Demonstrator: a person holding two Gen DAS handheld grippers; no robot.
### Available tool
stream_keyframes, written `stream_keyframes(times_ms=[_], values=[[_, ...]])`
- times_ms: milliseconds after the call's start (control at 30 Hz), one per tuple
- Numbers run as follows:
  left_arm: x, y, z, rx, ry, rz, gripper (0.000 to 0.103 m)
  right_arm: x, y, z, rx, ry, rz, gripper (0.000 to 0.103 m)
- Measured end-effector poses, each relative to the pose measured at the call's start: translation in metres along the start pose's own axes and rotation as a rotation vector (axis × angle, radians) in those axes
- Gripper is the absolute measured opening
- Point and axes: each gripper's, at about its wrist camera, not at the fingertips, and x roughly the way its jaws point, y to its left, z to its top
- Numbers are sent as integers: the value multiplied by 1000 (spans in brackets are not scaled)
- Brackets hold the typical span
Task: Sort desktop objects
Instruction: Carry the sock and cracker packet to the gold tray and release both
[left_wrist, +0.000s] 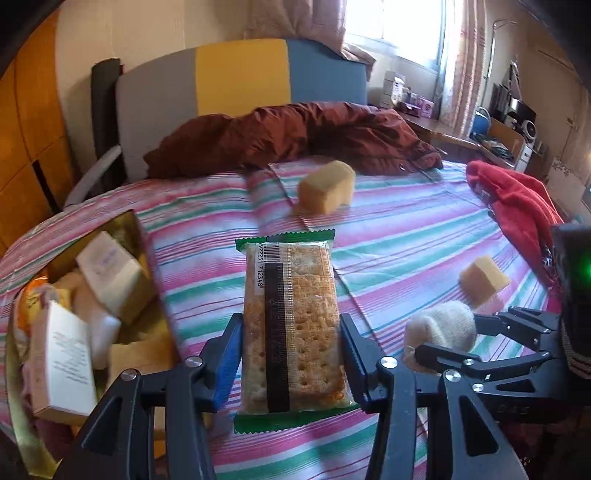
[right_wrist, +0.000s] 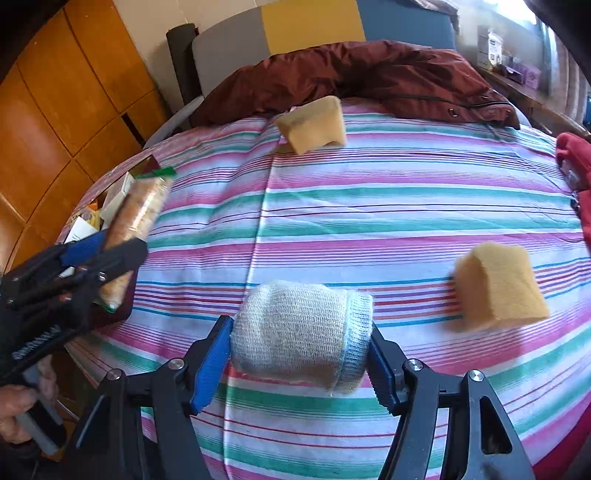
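My left gripper (left_wrist: 291, 354) is shut on a green-edged cracker packet (left_wrist: 291, 325) and holds it above the striped bedsheet, just right of the gold box (left_wrist: 136, 225). The packet also shows in the right wrist view (right_wrist: 136, 221). My right gripper (right_wrist: 299, 354) is shut on a rolled cream sock (right_wrist: 299, 332), which also shows in the left wrist view (left_wrist: 439, 328). Two yellow sponges lie on the sheet, one far (right_wrist: 314, 123) and one to the right (right_wrist: 498, 286).
The gold box holds several small cartons (left_wrist: 110, 273) and packets. A brown jacket (left_wrist: 295, 136) lies at the back of the bed and a red garment (left_wrist: 517, 203) at the right. A wooden wardrobe (right_wrist: 55, 110) stands left.
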Motion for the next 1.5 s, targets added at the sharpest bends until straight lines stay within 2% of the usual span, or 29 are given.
stream_keyframes(times_ms=[400,1100,1500], values=[[-31,35,-1,-67,-55,93,50,7,34,8,-56,-4,53,68],[-57,104,-22,-225,-71,197,50,5,120,30,-209,-25,183,68],[-87,165,-45,-367,-103,290,50,6,177,38,-342,-19,261,68]])
